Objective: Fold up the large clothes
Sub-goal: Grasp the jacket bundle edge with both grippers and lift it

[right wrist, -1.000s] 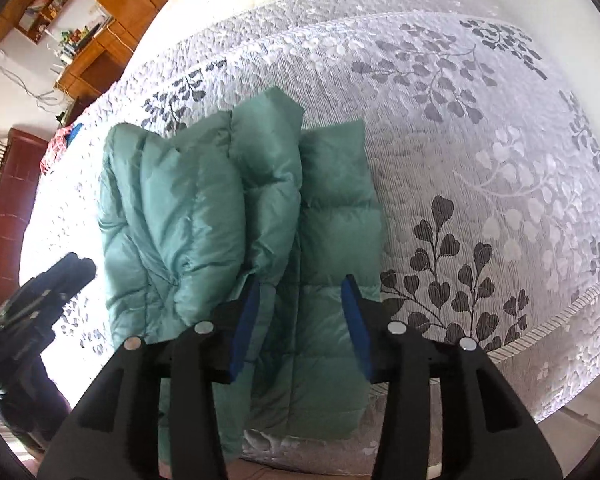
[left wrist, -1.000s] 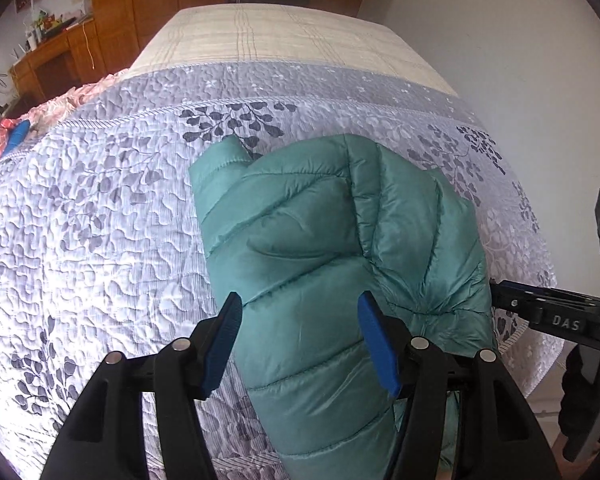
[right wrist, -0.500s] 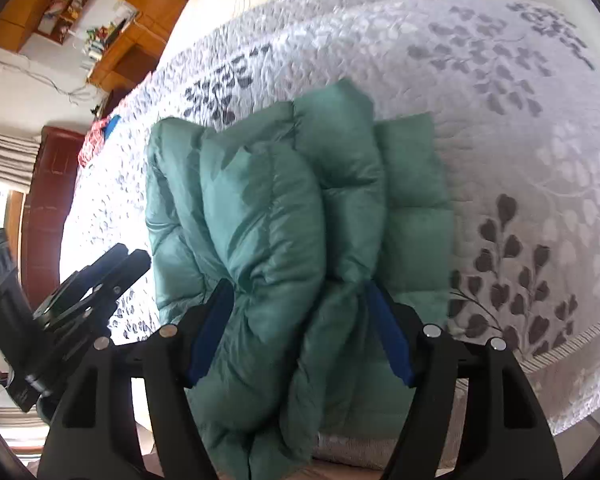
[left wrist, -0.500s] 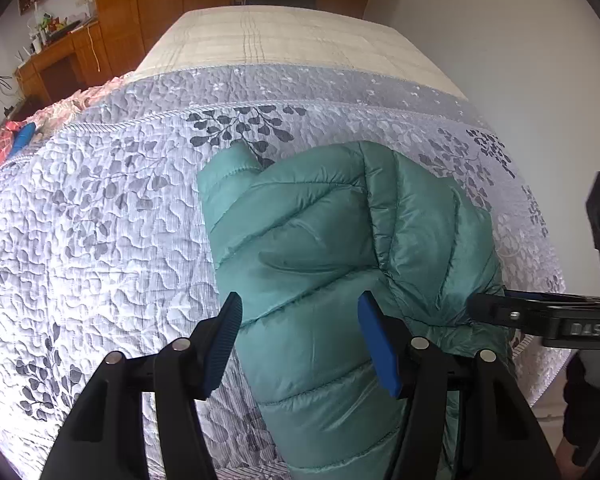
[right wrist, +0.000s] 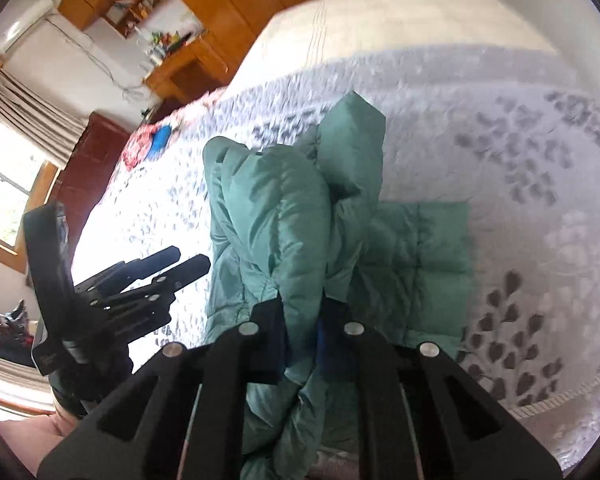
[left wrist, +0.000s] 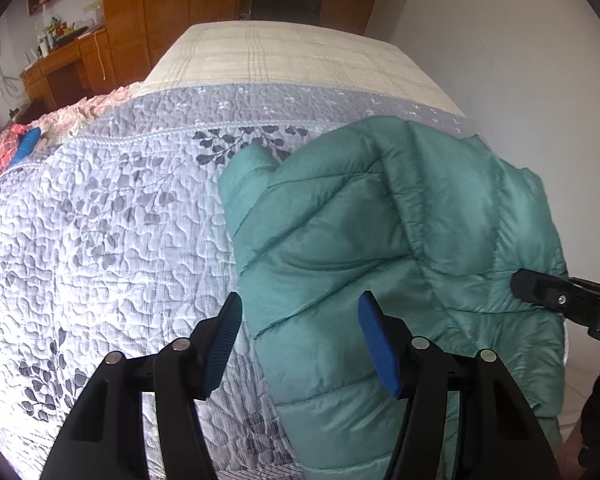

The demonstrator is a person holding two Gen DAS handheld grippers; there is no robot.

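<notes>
A green puffer jacket [left wrist: 380,220] lies bunched near the front right of a grey leaf-print quilt [left wrist: 100,220] on a bed. My left gripper [left wrist: 304,340] is open just above the jacket's near left edge, and its blue pads do not press the fabric. My right gripper [right wrist: 302,320] has its jaws closing tight on a thick fold of the jacket [right wrist: 284,216], which stands up in a ridge from the pinch. In the left wrist view the right gripper [left wrist: 540,288] bites the jacket's right side. The left gripper [right wrist: 172,264] shows at the left of the right wrist view.
The bed's right side runs along a white wall [left wrist: 520,40]. A red and pink cloth with a blue object [left wrist: 20,148] lies at the bed's left edge. A wooden desk [left wrist: 68,64] and wardrobes stand beyond. The quilt's front edge [right wrist: 540,404] is close by.
The right gripper opened wide around the jacket's fold, then closed on it and rose, pulling the fabric up into a ridge. The left gripper stayed open and nearly still.
</notes>
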